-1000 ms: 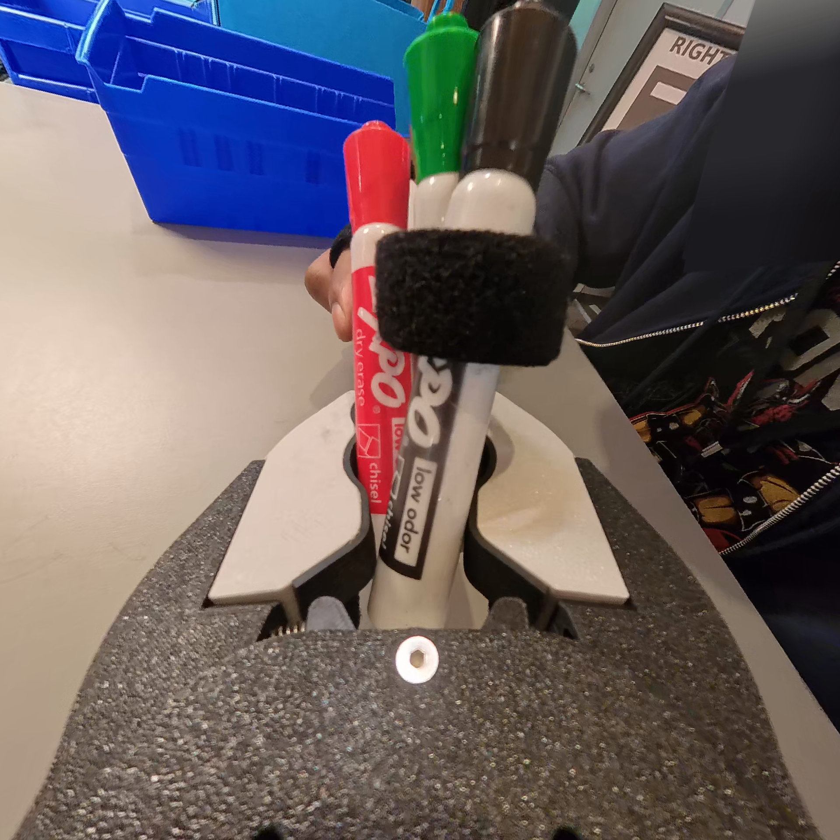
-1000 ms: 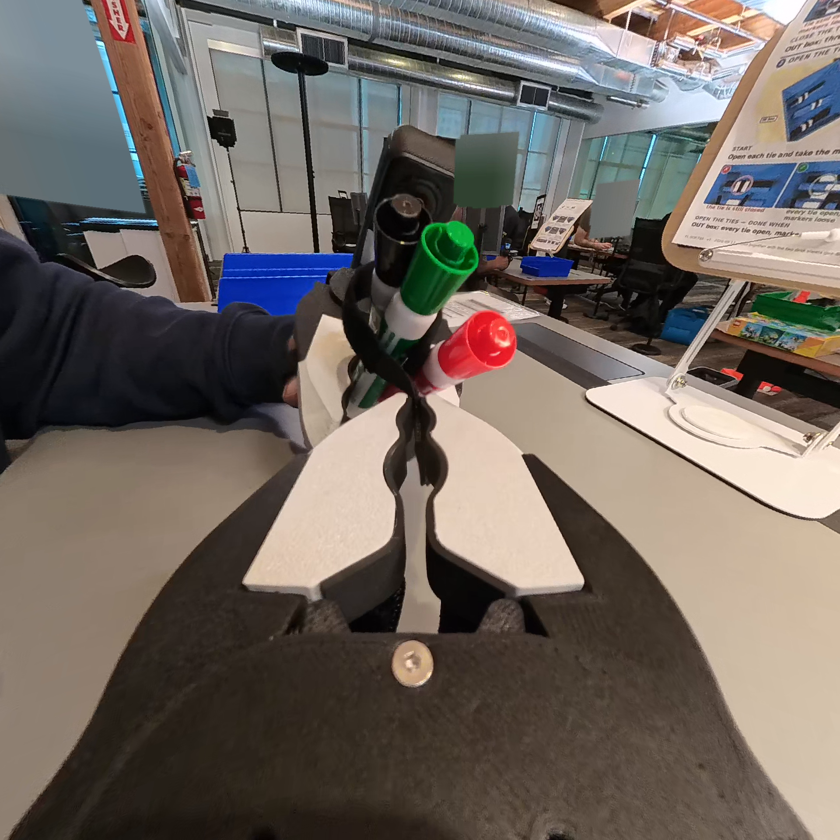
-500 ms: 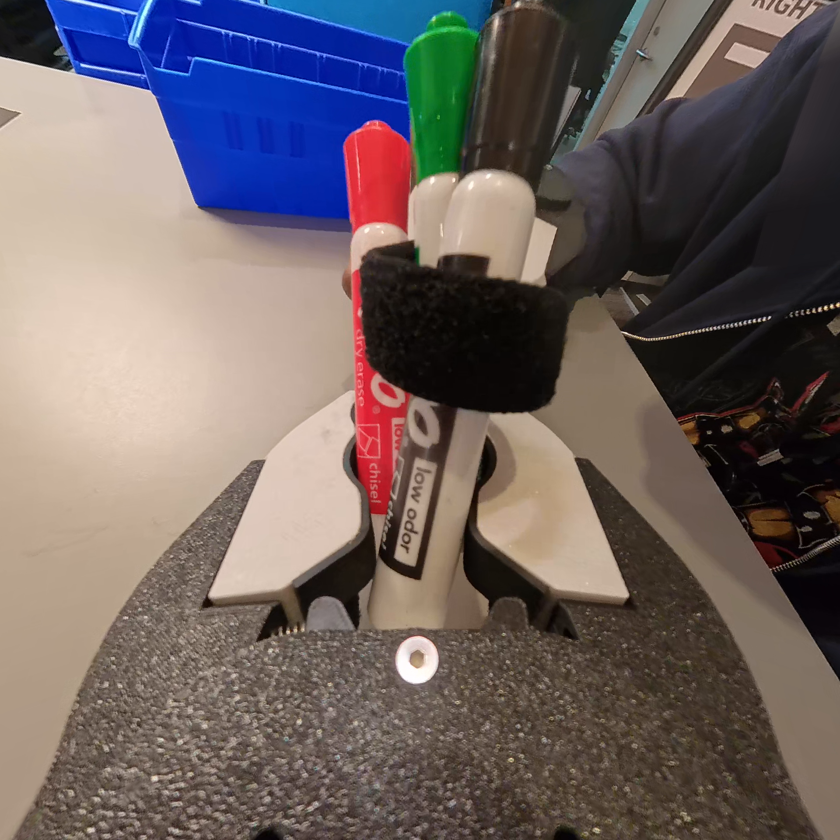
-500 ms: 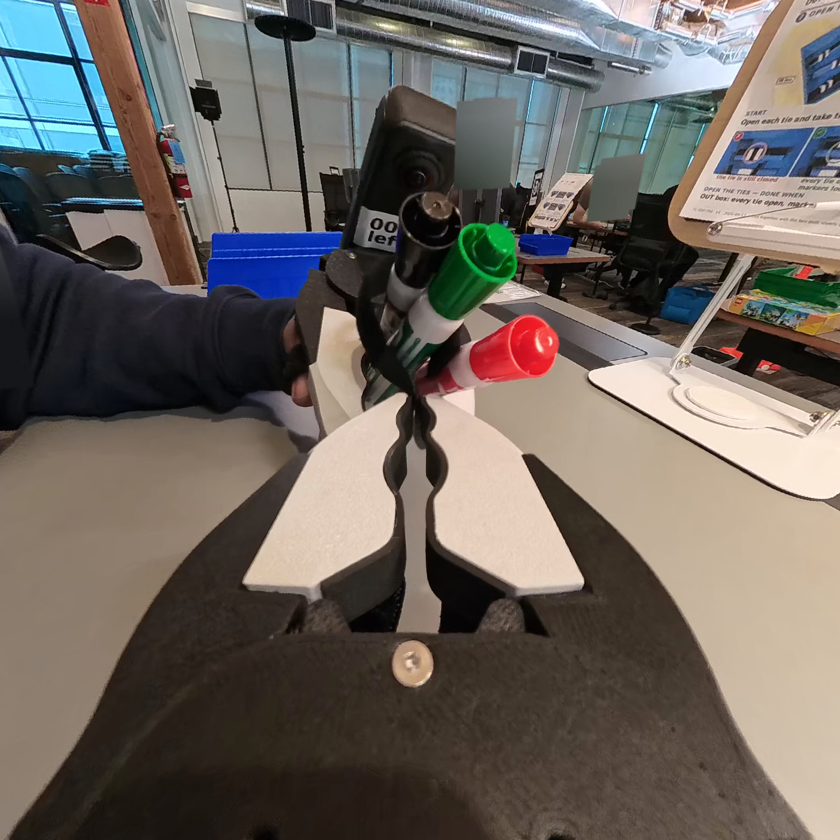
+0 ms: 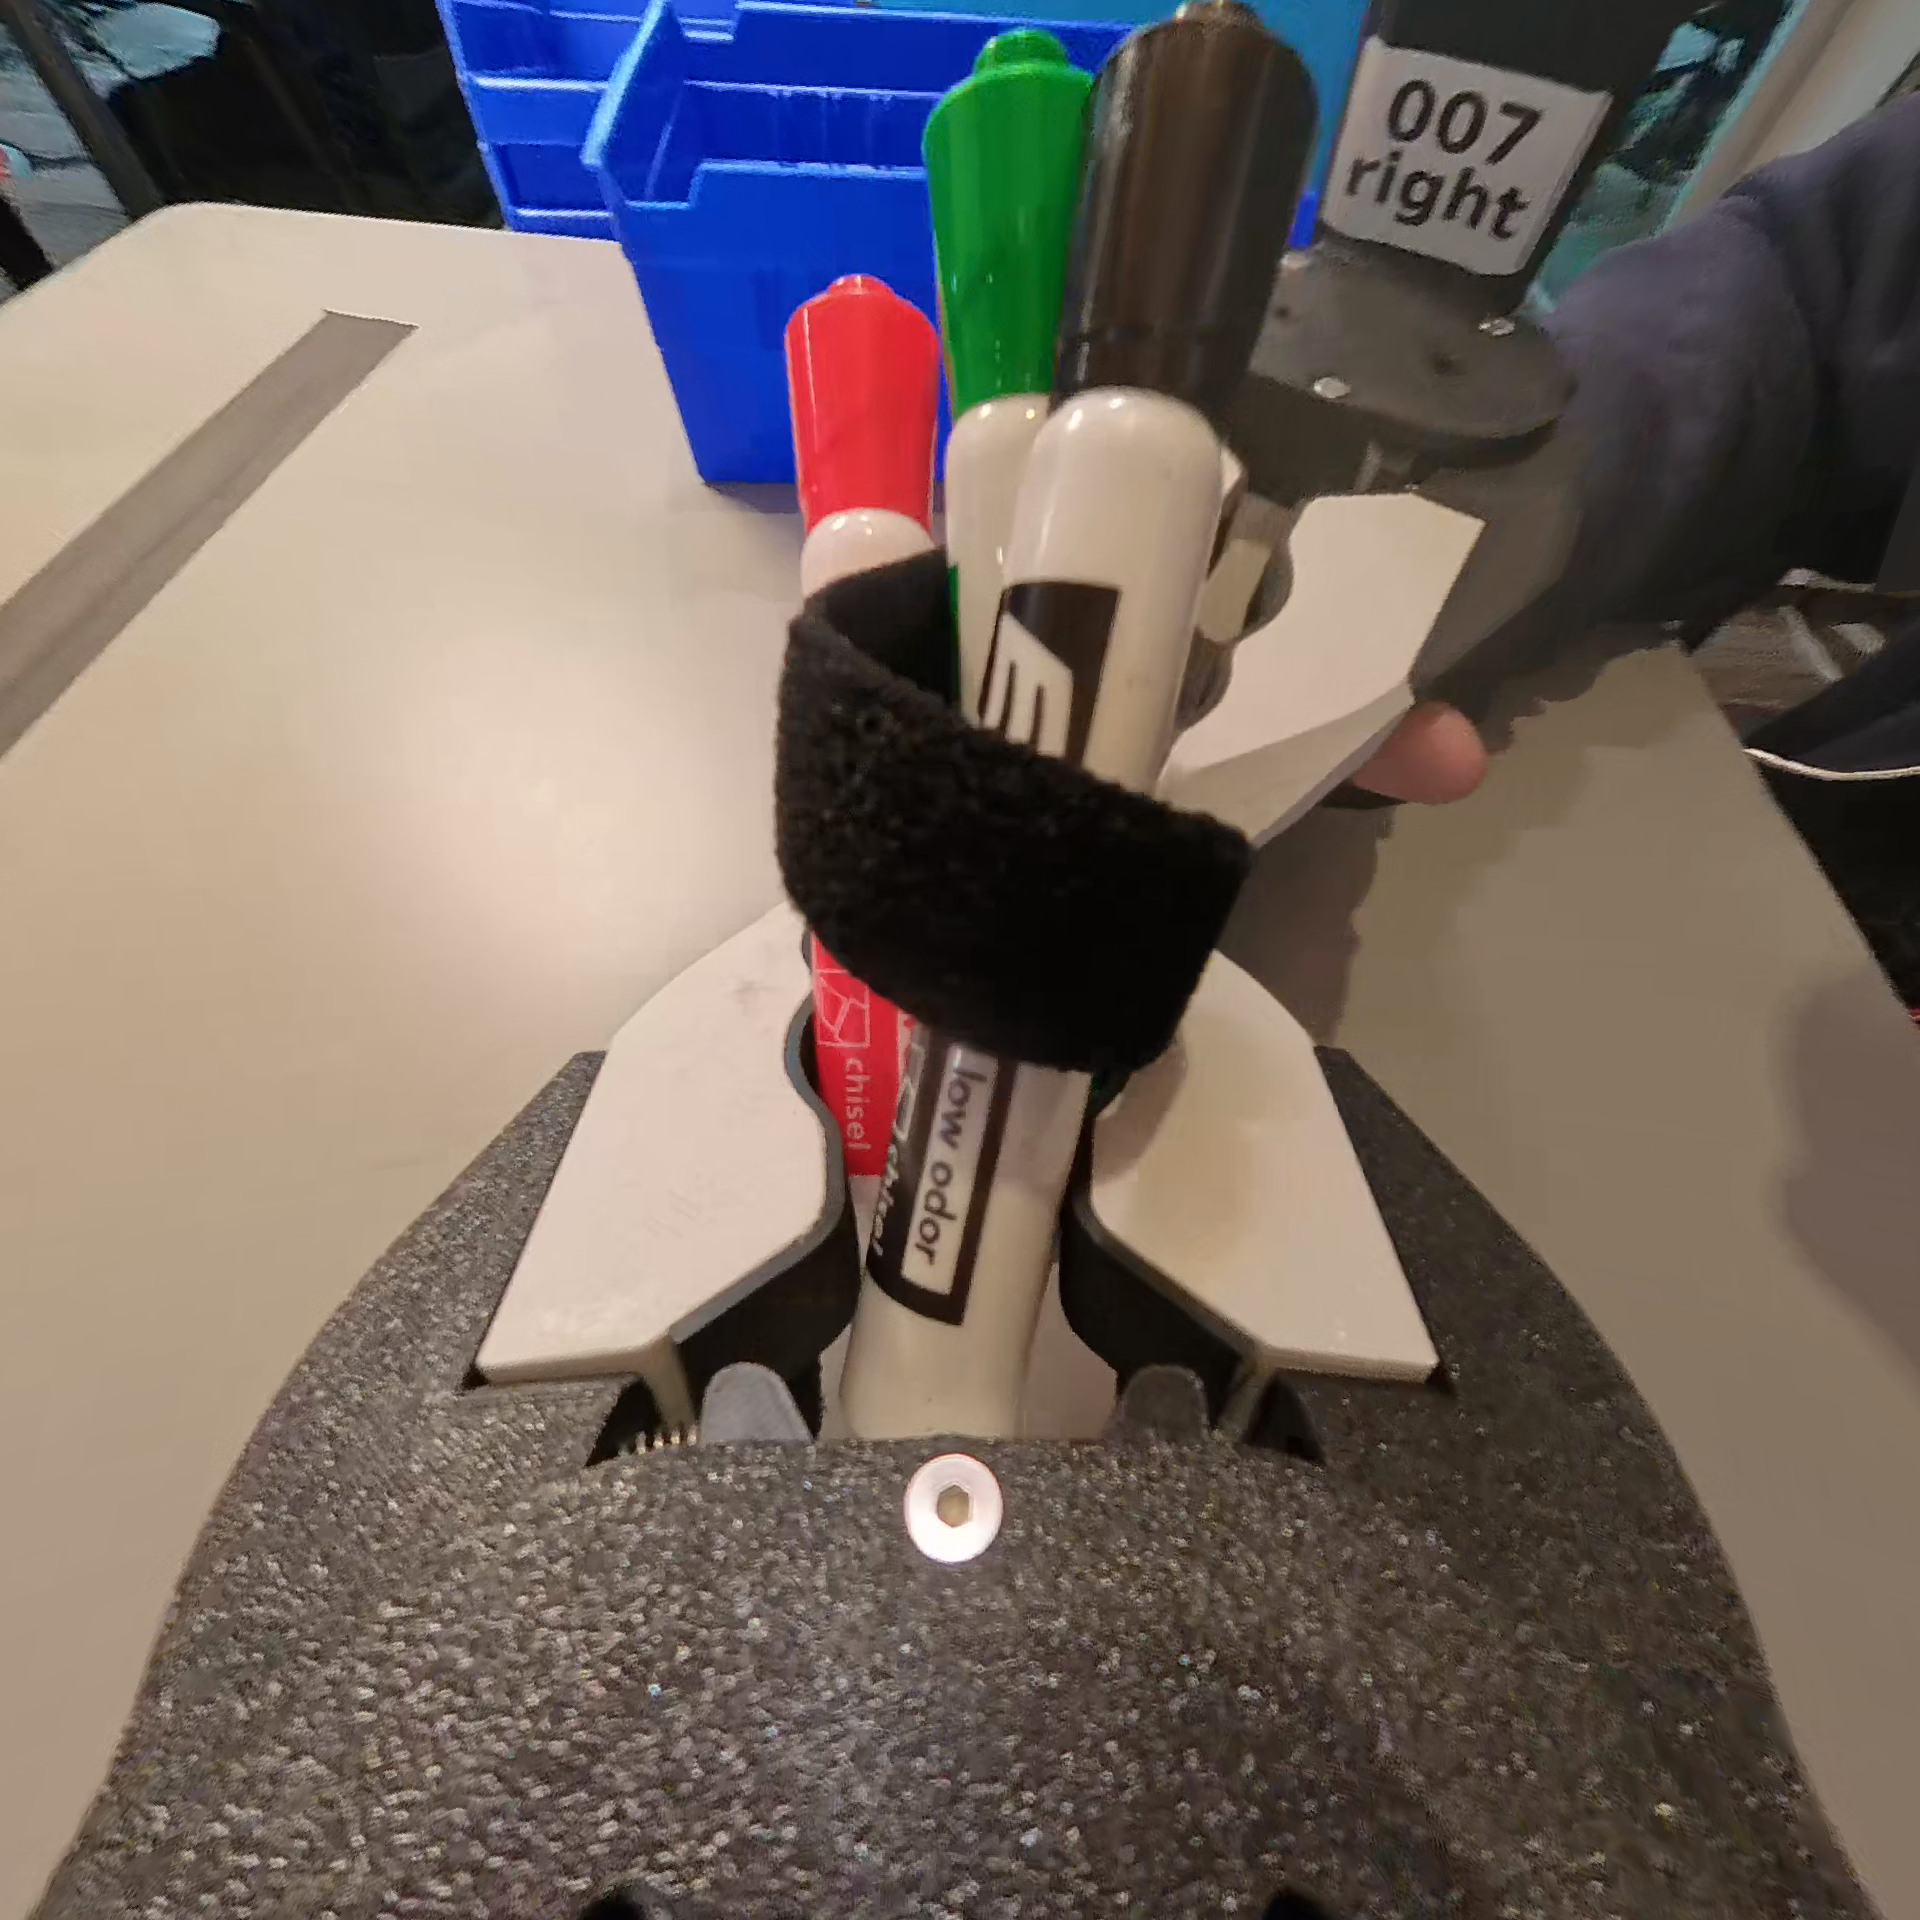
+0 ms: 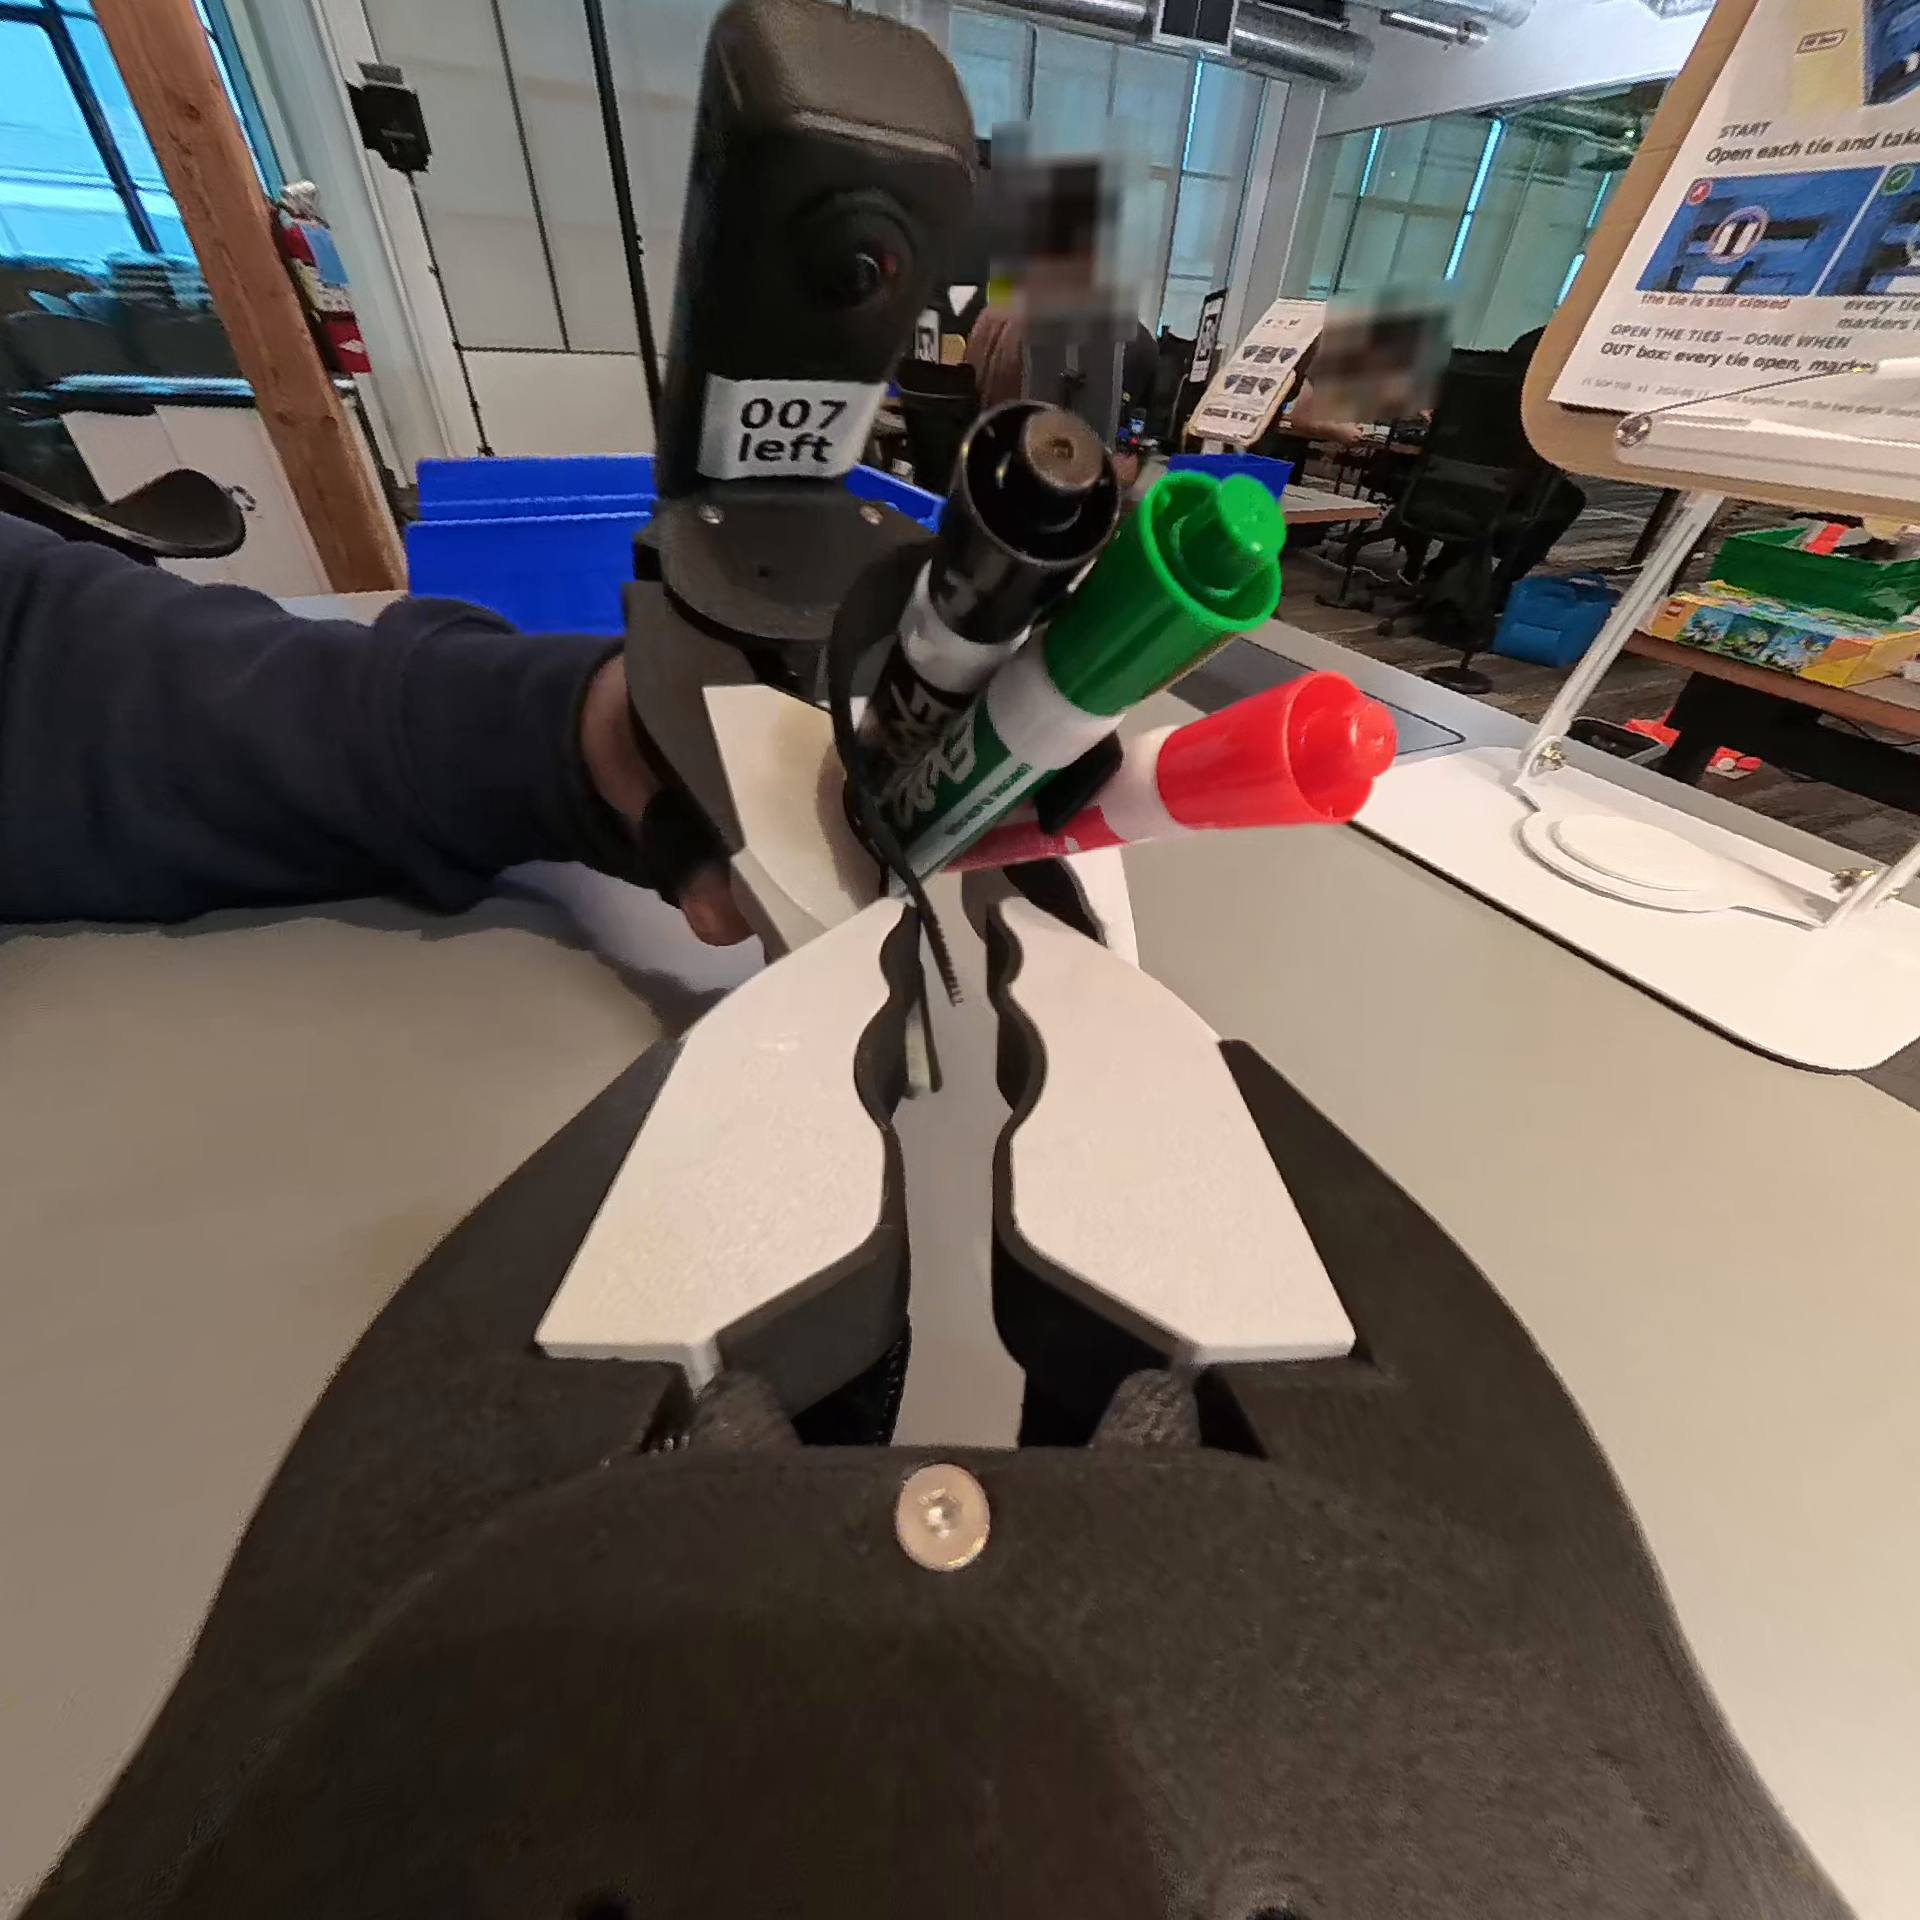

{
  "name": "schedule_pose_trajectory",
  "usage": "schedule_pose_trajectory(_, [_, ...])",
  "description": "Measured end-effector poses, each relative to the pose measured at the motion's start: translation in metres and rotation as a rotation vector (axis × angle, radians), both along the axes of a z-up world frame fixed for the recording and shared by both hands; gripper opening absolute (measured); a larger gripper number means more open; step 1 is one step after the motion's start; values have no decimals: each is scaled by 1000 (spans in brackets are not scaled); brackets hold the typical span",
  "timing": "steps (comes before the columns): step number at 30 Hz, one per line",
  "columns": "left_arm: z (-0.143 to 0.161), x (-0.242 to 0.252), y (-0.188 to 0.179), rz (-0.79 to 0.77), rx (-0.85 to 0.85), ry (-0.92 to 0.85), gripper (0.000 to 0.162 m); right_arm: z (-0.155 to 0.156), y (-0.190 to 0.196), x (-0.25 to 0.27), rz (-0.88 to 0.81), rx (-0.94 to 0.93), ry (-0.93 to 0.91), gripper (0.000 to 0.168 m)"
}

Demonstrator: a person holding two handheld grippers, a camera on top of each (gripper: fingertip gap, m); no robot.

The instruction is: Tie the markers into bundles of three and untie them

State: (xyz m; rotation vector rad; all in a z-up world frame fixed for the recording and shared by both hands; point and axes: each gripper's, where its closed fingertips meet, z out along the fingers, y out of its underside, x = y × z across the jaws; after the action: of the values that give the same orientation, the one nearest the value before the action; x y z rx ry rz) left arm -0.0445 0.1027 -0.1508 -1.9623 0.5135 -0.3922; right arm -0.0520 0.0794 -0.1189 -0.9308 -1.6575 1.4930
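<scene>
Bundle of red, green and black-capped dry-erase markers (image 5: 1049,727), loosely wrapped in black fuzzy hook-and-loop strap (image 5: 997,883), stands clamped in left gripper (image 5: 951,1049); right gripper (image 6: 951,925), slightly parted, straddles the strap's loose tail.

- A grey table (image 5: 364,779) fills the left and middle of the left wrist view, with a darker grey strip (image 5: 177,488) set into it at upper left.
- Blue plastic bins (image 5: 748,208) stand at its far edge, top centre.
- In the right wrist view, a printed instruction board (image 6: 1756,239) on a white stand (image 6: 1621,935) is at upper right.
- A wooden post (image 6: 249,291) rises at upper left, a red fire extinguisher (image 6: 332,301) beside it.
- Blurred desks and chairs lie behind.
</scene>
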Motion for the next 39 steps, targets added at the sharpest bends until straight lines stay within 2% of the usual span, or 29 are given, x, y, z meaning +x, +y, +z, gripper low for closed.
schedule_pose_trajectory(12, [-1, -32, 12, 216, 92, 293, 44, -11, 20, -9, -71, 185, 2, 30])
schedule_pose_trajectory(20, [-6, -54, 13, 343, 112, 456, 44, -16, 27, -10, -92, 316, 46, 32])
schedule_pose_trajectory(27, [-16, -65, 11, 346, 106, 555, 44, -17, 36, -11, -122, 432, 110, 37])
schedule_pose_trajectory(32, [-28, -64, 8, 282, 63, 591, 45, -12, 43, -10, -140, 479, 168, 47])
schedule_pose_trajectory(39, [-39, -61, 4, 224, 19, 599, 45, -14, 40, -4, -67, 527, 215, 51])
